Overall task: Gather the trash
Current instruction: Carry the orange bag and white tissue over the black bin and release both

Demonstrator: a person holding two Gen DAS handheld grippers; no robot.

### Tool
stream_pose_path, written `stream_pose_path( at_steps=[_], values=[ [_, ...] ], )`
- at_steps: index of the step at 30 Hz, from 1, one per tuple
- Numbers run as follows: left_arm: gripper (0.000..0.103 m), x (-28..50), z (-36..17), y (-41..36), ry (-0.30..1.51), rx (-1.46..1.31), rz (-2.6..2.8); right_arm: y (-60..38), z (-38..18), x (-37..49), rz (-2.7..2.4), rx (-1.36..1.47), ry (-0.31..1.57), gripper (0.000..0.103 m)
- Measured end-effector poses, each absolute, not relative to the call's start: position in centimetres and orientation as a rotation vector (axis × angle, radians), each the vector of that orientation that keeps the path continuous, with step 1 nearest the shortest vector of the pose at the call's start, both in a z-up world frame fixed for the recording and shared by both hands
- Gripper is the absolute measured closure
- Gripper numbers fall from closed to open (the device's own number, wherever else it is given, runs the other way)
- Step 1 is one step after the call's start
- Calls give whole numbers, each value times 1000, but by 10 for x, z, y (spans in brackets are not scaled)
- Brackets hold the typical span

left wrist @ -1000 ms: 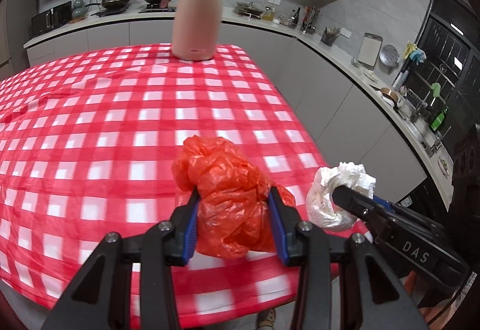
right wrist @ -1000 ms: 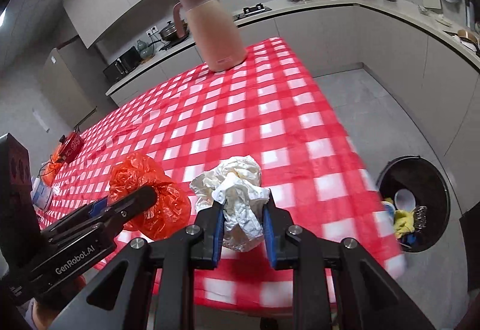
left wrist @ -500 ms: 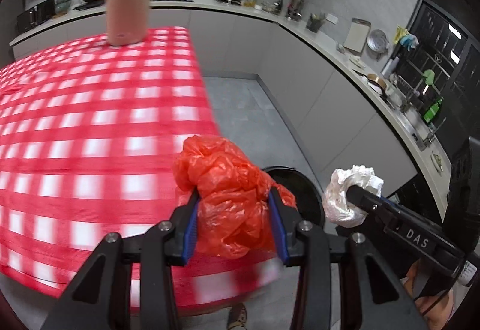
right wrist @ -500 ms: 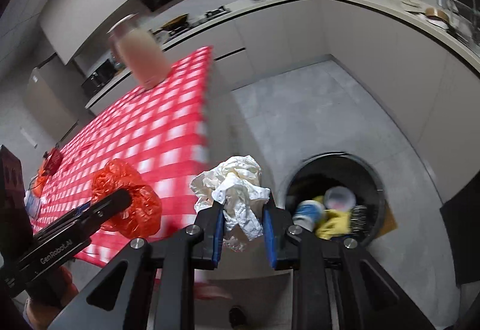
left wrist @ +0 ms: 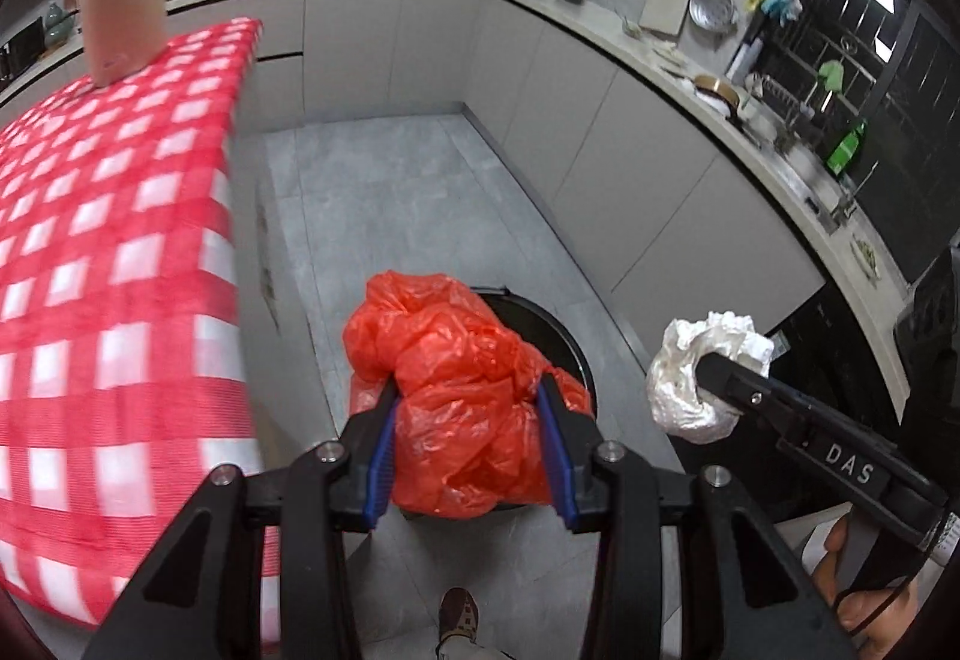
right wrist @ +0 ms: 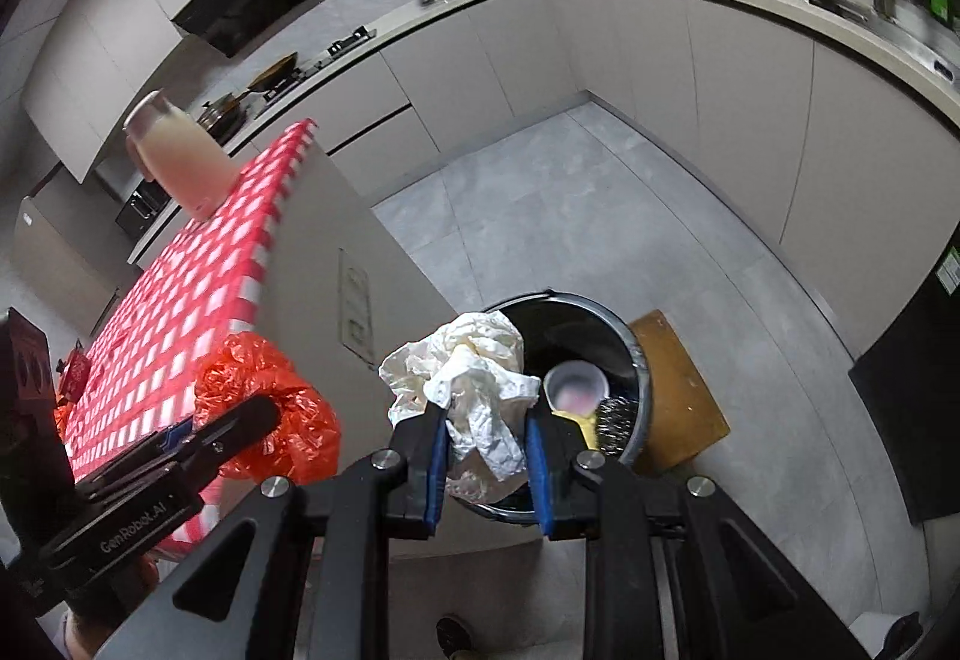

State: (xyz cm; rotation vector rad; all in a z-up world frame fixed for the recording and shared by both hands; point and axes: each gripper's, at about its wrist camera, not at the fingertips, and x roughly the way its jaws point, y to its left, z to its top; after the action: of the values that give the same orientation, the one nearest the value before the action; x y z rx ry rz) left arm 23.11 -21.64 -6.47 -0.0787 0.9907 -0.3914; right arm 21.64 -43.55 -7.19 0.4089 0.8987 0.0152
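Note:
My left gripper (left wrist: pixel 467 408) is shut on a crumpled orange plastic bag (left wrist: pixel 456 390) and holds it in the air over the black round trash bin (left wrist: pixel 561 336) on the floor. My right gripper (right wrist: pixel 485 420) is shut on a crumpled white paper wad (right wrist: pixel 474 390) above the near rim of the same bin (right wrist: pixel 636 360), which holds a cup, something yellow and other trash. The orange bag also shows in the right wrist view (right wrist: pixel 270 396), and the white wad in the left wrist view (left wrist: pixel 696 378).
The table with the red checked cloth (left wrist: pixel 90 252) and a pink jug (left wrist: pixel 120 18) stands to the left. Grey kitchen cabinets (left wrist: pixel 600 120) curve along the back and right. A wooden board (right wrist: pixel 678 390) lies by the bin.
Both grippers have swung right, away from the table, carrying the orange bag and the white wad out over the floor and above the trash bin.

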Motion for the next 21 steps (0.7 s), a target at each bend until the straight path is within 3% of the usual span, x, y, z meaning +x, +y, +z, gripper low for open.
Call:
stream_pose_path(
  at_steps=[14,15,16,18,21],
  values=[
    [55,257,-127,-258,1071,-27,-311,-462,-142,265,50,374,992,75],
    [51,260,-131,-260,1072,-25,-302,-464,-148,269,59,376,1004,69],
    [48,266,-138,-262,1082,-17,-284,-466,-156,273,69,381,1017,56],
    [34,273,-149,-267,1099,-8,-253,-470,-171,282,88,397,1024,44],
    [34,279,-155,-270,1097,12,-217,-481,-179,288,87,428,1004,44]
  ],
)
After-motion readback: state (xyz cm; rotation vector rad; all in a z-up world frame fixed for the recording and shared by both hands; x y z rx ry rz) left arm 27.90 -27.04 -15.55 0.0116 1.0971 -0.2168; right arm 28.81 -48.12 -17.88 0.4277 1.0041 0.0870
